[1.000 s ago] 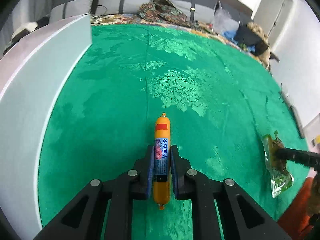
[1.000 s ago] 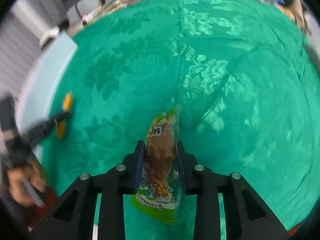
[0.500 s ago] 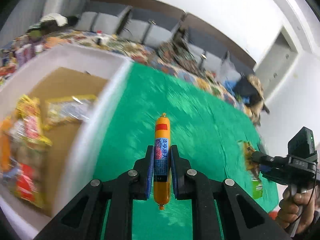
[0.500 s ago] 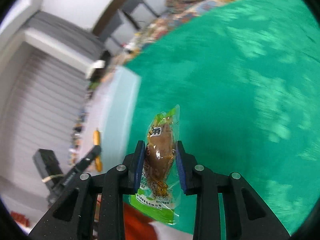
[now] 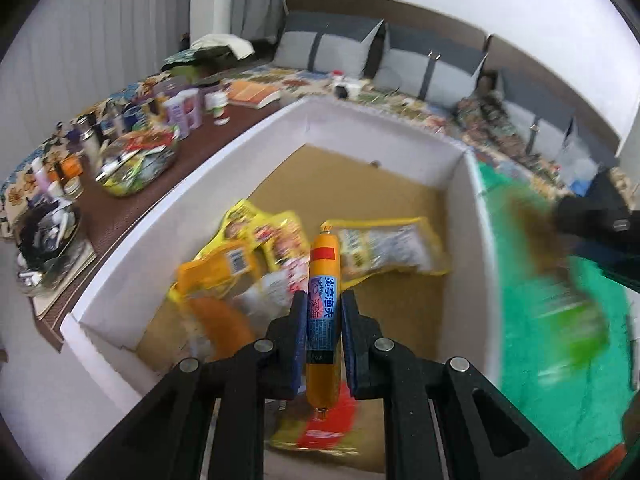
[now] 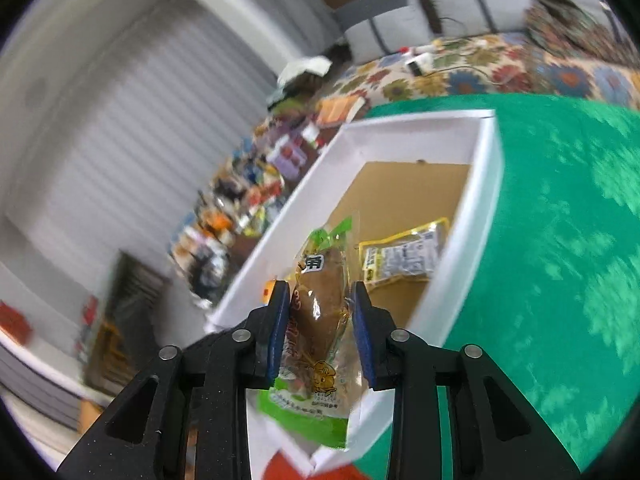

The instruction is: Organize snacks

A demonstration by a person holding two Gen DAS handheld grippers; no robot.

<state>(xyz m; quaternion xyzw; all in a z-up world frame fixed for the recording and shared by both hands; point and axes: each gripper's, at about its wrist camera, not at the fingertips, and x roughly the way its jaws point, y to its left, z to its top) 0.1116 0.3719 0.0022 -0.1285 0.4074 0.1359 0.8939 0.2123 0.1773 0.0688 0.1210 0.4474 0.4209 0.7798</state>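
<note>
An orange sausage stick (image 5: 323,276) with a blue label stands between the pads of my left gripper (image 5: 323,300), whose jaws are starting to open. It hangs over the white box (image 5: 460,208), above several yellow and orange snack packets (image 5: 256,248). My right gripper (image 6: 320,300) is shut on a clear, green-edged pack with a brown snack (image 6: 320,312), and its jaws are easing open too. That pack hangs over the near corner of the box (image 6: 472,216). In the left wrist view the right gripper (image 5: 592,216) and its pack are a blur at the box's right rim.
The box sits on a green patterned cloth (image 6: 560,240) and holds a yellow packet (image 6: 404,256) on its brown floor. Left of the box is a brown side table crowded with bottles and bowls (image 5: 132,152). A sofa with grey cushions (image 5: 328,44) lies behind.
Both grippers have swung left from above the green cloth to over the white box, each carrying its snack. The right gripper has come close to the box's right rim.
</note>
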